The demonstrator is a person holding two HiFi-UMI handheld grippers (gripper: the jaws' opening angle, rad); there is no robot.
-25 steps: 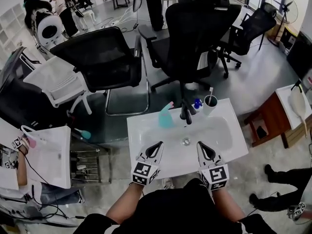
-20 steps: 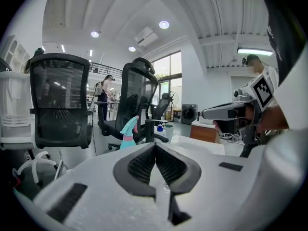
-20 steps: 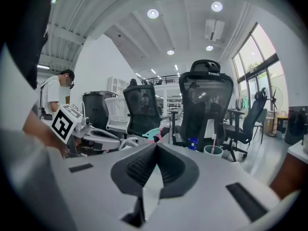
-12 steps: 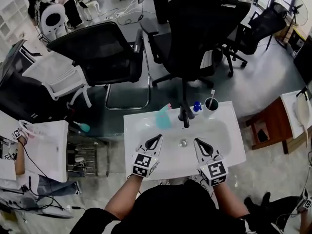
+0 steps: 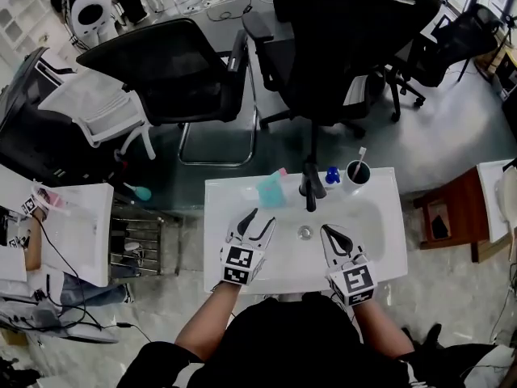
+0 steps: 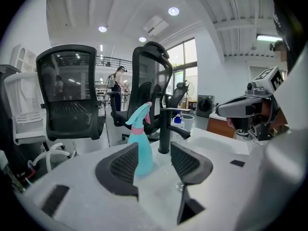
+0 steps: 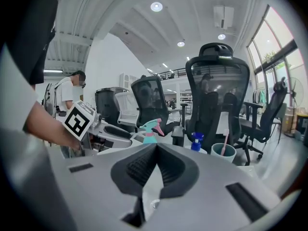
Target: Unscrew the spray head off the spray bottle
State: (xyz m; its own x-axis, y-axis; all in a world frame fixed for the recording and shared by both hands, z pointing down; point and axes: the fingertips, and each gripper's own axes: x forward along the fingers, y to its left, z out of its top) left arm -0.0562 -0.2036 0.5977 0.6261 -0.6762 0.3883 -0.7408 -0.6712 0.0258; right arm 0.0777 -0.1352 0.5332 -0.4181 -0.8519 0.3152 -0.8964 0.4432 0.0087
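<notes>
A teal spray bottle (image 5: 271, 191) with a teal and pink spray head stands upright at the back of the white sink top (image 5: 226, 253), left of the black faucet (image 5: 309, 188). My left gripper (image 5: 257, 221) hovers just in front of it, and its jaws are opening with nothing between the pads. Seen from the left gripper view, the bottle (image 6: 142, 141) stands a little beyond the spread jaws (image 6: 154, 165). My right gripper (image 5: 331, 234) is shut and empty over the basin's front right. The right gripper view shows its jaws (image 7: 156, 153) closed, with the bottle (image 7: 150, 130) far behind them.
A small blue pump bottle (image 5: 331, 175) and a cup with a toothbrush (image 5: 355, 170) stand right of the faucet. The drain (image 5: 304, 233) lies between the grippers. Black office chairs (image 5: 174, 75) stand behind the sink. A low wooden table (image 5: 452, 217) sits to the right.
The left gripper's jaws have parted from shut. Both grippers stay over the sink's front, with the left one a little nearer the bottle. The head view has shifted slightly.
</notes>
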